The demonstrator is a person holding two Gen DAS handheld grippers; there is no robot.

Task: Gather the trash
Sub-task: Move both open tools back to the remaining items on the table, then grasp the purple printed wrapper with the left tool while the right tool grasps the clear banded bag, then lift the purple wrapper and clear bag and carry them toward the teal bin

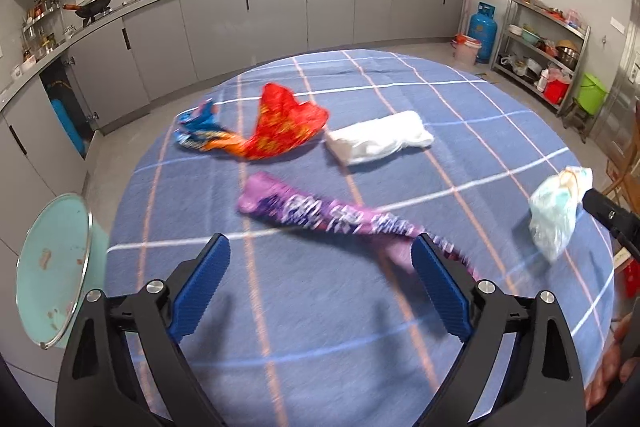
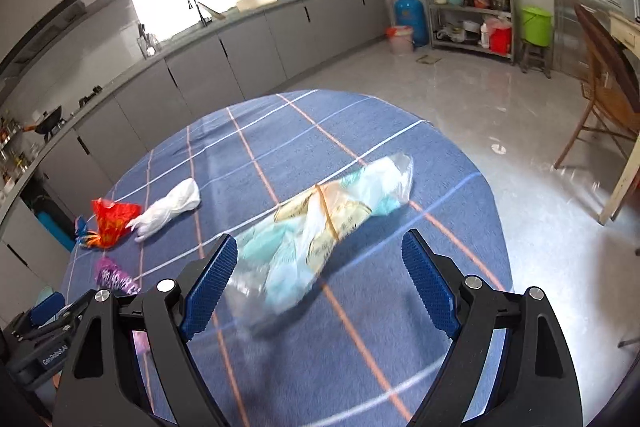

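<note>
L claw (image 1: 320, 259) over purple wrapper (image 1: 328, 215)

Tablecloth (image 1: 320, 307): blue, checked with thin white and salmon-orange lines; purple wrapper (image 1: 332, 215) with white print, toward the near edge; red wrapper (image 1: 284, 127) speckled yellow; blue-and-orange wrapper (image 1: 204, 135) beside it near the far left edge; plain white bag (image 1: 380, 137); clear bag (image 2: 320, 227) printed pale teal and tan, toward the right edge; gripper pads (image 1: 204, 283) ribbed blue on black arms; pale mint bin lid (image 1: 52, 267), off the left edge.
</note>
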